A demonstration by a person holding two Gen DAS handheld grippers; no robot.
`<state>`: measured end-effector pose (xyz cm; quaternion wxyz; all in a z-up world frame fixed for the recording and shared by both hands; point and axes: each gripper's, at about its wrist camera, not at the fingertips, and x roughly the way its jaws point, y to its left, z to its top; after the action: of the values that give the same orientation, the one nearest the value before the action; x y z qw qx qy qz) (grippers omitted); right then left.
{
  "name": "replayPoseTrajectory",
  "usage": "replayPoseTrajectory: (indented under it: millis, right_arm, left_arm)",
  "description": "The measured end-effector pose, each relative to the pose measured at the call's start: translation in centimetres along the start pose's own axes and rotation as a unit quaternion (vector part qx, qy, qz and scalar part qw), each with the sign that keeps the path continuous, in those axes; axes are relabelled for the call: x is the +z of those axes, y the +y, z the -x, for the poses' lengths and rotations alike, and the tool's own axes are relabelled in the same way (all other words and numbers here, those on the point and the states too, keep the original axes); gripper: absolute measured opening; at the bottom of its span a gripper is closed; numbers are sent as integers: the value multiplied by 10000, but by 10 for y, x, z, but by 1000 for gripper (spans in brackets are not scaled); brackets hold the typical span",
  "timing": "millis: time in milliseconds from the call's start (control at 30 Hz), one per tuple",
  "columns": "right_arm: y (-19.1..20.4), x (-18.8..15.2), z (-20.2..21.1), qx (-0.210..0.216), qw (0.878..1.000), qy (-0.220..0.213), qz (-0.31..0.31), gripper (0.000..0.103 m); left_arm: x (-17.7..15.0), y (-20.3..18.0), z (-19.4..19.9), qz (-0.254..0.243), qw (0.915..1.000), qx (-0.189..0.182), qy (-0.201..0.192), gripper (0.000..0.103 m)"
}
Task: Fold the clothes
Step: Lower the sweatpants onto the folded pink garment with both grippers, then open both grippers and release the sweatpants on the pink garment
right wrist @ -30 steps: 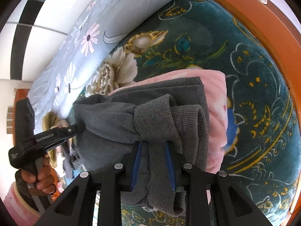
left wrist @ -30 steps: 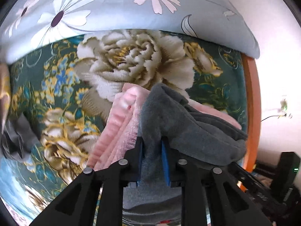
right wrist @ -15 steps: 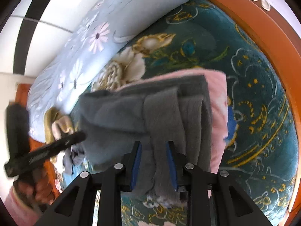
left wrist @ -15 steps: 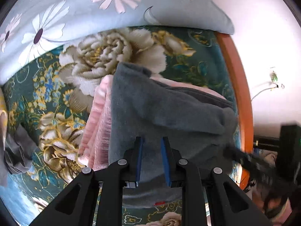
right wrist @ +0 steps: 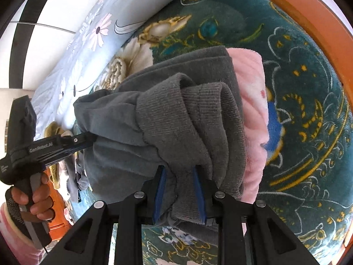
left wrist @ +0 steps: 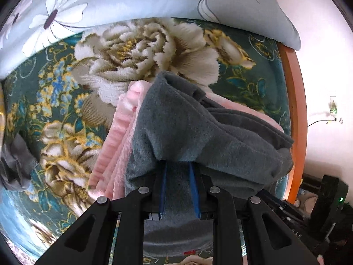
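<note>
A folded grey sweater [left wrist: 198, 132] lies over a folded pink fleece garment [left wrist: 119, 141] on the green floral blanket [left wrist: 66, 92]. My left gripper [left wrist: 178, 167] is shut on one edge of the grey sweater. My right gripper [right wrist: 179, 170] is shut on the ribbed hem of the same grey sweater [right wrist: 176, 119], with the pink garment [right wrist: 253, 110] under it to the right. The left gripper [right wrist: 88, 139] also shows in the right wrist view, gripping the sweater's left edge.
A pale blue daisy-print pillow [left wrist: 132, 4] lies at the far side. The orange wooden bed frame [left wrist: 295, 110] runs along the right. A crumpled grey cloth [left wrist: 15, 161] lies at the left. Dark equipment [left wrist: 326, 198] stands beside the bed.
The sweater was stretched out flat half a second ago; now it is bunched and lifted again, close to how it hung one second ago. Both grippers stayed shut on it.
</note>
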<state>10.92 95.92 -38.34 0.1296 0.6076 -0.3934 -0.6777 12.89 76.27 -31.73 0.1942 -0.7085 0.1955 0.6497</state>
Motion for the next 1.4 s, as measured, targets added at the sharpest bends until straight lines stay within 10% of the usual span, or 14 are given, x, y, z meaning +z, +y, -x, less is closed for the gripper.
replayPoseTrajectory:
  millis: [500, 600, 767, 1400]
  right_arm:
    - [30, -74, 29, -228, 9991, 243, 255, 32]
    - [37, -83, 31, -329, 9984, 204, 413, 35]
    - [51, -93, 43, -417, 9966, -99, 709, 39]
    - [83, -118, 64, -305, 9891, -613, 1305, 103]
  left_arm:
    - [-116, 2, 17, 149, 9994, 295, 28, 39]
    - [-134, -3, 23, -47, 9978, 646, -116, 62]
    - [-147, -12, 38, -310, 9951, 874, -354, 67]
    - [-173, -8, 64, -471, 9885, 1179, -816, 68]
